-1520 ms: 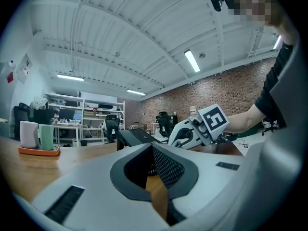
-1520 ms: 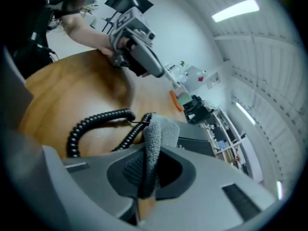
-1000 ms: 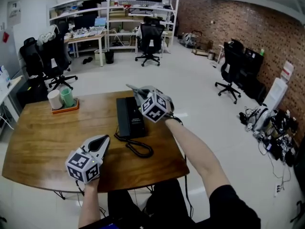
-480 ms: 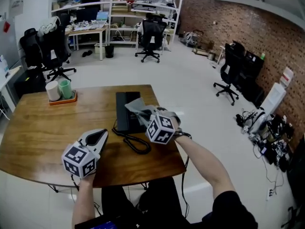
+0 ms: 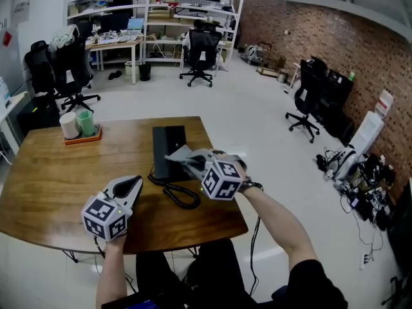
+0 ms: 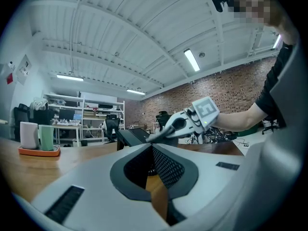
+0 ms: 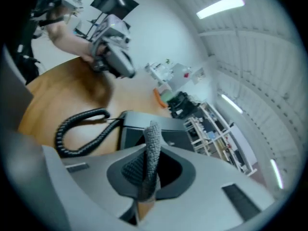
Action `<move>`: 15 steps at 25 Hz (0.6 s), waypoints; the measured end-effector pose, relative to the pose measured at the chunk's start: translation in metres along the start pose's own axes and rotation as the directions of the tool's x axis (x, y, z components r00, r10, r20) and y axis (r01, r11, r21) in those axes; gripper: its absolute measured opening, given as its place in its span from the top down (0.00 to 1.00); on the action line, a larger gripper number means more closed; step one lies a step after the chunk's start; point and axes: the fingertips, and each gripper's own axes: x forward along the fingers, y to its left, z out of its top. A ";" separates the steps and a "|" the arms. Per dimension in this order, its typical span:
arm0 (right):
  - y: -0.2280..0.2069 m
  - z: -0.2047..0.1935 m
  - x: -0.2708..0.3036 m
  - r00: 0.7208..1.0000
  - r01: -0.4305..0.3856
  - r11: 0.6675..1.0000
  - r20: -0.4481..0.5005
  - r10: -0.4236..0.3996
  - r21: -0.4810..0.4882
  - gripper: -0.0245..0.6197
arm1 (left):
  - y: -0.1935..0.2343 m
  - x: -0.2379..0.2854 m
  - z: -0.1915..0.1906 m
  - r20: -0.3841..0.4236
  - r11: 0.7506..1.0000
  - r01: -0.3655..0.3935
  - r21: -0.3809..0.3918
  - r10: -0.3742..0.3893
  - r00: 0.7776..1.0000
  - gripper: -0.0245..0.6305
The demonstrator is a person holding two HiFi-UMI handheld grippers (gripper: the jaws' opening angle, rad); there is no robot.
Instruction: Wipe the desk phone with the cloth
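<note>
A black desk phone (image 5: 166, 148) lies on the wooden table (image 5: 45, 179), and its coiled cord (image 5: 177, 195) loops toward me. My right gripper (image 5: 188, 161) hovers over the phone's near right edge, shut on a grey cloth (image 5: 179, 154). In the right gripper view the cloth (image 7: 154, 138) stands up pinched between the jaws, with the phone (image 7: 166, 134) and cord (image 7: 77, 129) just beyond. My left gripper (image 5: 133, 188) rests low over the table left of the cord, shut and holding nothing. Its own view shows the phone (image 6: 130, 136) ahead of it.
An orange tray holding a white cup and a green cup (image 5: 80, 125) sits at the table's far left corner. The table's right edge (image 5: 225, 172) runs close under my right arm. Office chairs (image 5: 196, 50) and shelving stand across the floor beyond.
My right gripper has drawn the cloth back along the phone toward its near end. The left gripper has hardly moved.
</note>
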 end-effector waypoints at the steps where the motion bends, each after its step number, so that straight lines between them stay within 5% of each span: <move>1: -0.027 0.002 0.007 0.997 0.076 0.995 0.016 -0.077 0.057 0.92 | 0.001 0.000 -0.001 0.001 1.000 -0.001 -0.001 0.001 1.000 0.97; 4: -0.096 -0.005 0.035 0.966 0.253 0.947 -0.006 -0.257 0.196 0.92 | 0.006 0.001 -0.004 0.005 1.000 -0.004 -0.011 0.004 1.000 0.97; 7: -0.128 -0.019 0.063 0.948 0.317 0.913 -0.069 -0.310 0.256 0.92 | 0.005 0.000 -0.005 0.005 1.000 -0.007 -0.021 0.007 1.000 0.97; 15: -0.084 -0.024 0.054 0.974 0.219 0.966 -0.089 -0.208 0.138 0.92 | -0.007 0.002 0.006 0.000 1.000 -0.005 0.001 0.005 1.000 0.97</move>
